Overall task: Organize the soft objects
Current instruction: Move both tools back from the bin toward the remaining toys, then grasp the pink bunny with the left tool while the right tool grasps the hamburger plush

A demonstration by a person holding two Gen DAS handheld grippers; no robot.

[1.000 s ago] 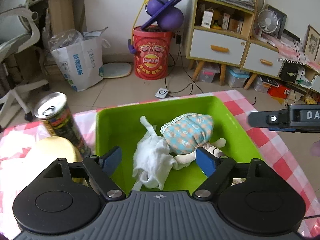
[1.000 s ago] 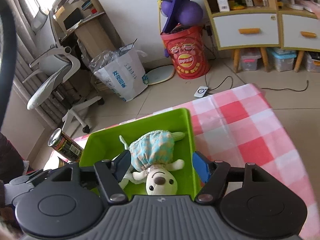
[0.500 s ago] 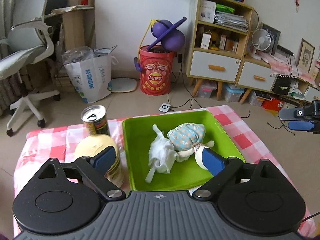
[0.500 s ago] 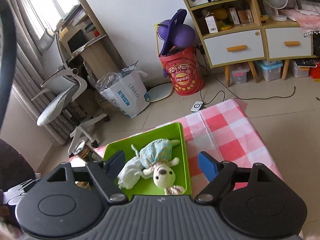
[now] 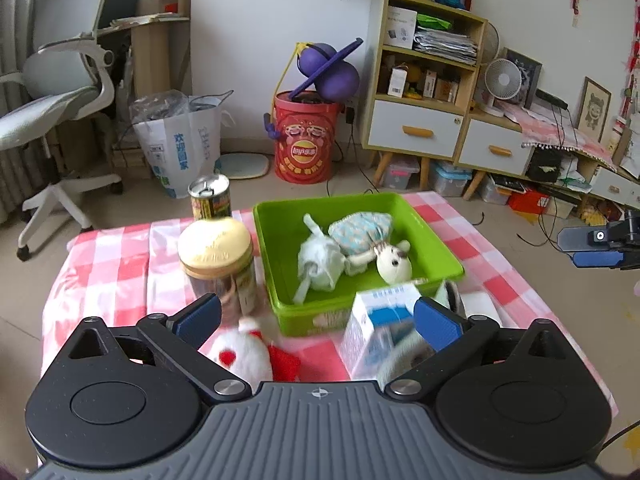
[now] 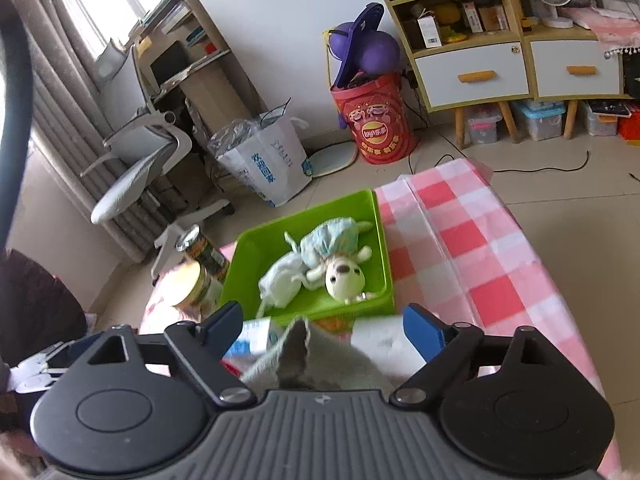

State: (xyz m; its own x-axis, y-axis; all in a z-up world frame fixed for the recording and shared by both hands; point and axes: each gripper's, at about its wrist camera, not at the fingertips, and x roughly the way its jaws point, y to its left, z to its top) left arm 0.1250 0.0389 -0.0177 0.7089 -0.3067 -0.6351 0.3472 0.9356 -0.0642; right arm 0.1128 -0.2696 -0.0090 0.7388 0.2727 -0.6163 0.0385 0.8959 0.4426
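A green bin (image 5: 438,250) (image 6: 385,268) on the checked cloth holds a rag doll in a blue dress (image 5: 362,230) (image 6: 338,258) and a crumpled white cloth (image 5: 320,262) (image 6: 282,276). My left gripper (image 5: 318,320) hovers back from the bin's near wall, jaws opening, gripping nothing; a white-and-red plush (image 5: 240,354) lies below it. My right gripper (image 6: 322,326) is also opening. A grey soft toy (image 6: 304,346) rises between its fingers, untouched by the pads. In the left wrist view the right gripper (image 5: 588,248) shows at the right edge.
A yellow-lidded jar (image 5: 216,256) (image 6: 192,284) and a can (image 5: 210,198) (image 6: 200,248) stand left of the bin. A blue-white carton (image 5: 384,328) (image 6: 252,340) and a white roll (image 6: 380,338) lie before it. Bare checked cloth (image 6: 472,248) spreads right of the bin.
Both grippers have drawn back and up from the bin and their jaws have widened. The doll and cloth stay in the bin. The plush, carton and grey toy came into view.
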